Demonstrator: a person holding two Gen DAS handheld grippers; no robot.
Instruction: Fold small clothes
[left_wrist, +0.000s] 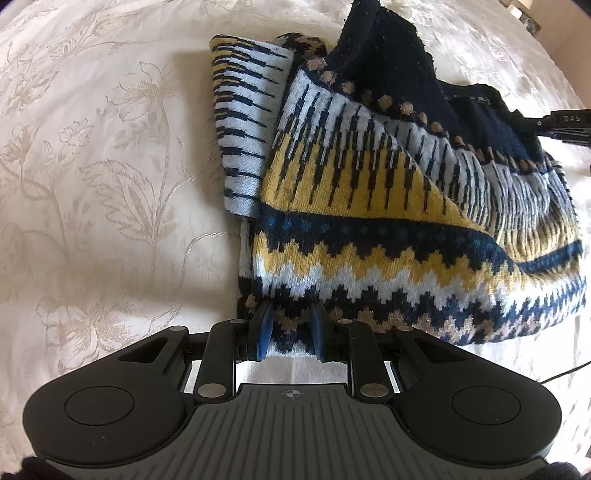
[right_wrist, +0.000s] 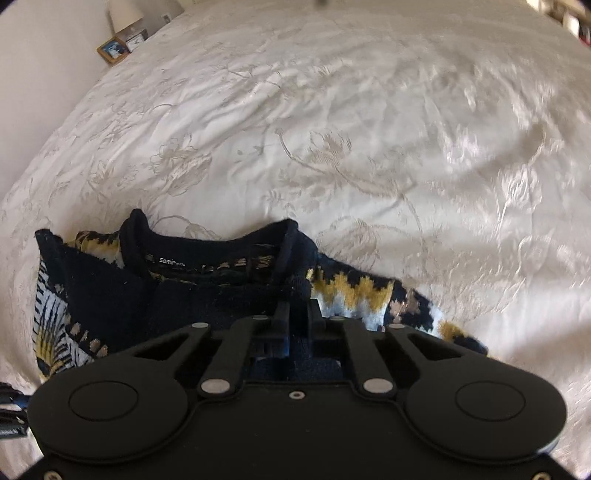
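Note:
A small knitted sweater (left_wrist: 388, 206) in navy, yellow and pale blue patterns lies partly folded on the bed. My left gripper (left_wrist: 290, 326) is shut on its patterned hem at the near edge. My right gripper (right_wrist: 298, 314) is shut on the navy shoulder part of the sweater (right_wrist: 207, 295), right of the collar (right_wrist: 214, 251) with its label. The right gripper also shows in the left wrist view (left_wrist: 554, 123), at the sweater's far right edge. A sleeve (left_wrist: 247, 122) is folded across at the back left.
The bed is covered with a cream floral bedspread (left_wrist: 103, 177) that also fills the right wrist view (right_wrist: 369, 140). A bedside table with a lamp and a framed picture (right_wrist: 112, 50) stands at the far left corner. A cable (left_wrist: 569, 373) lies at the right.

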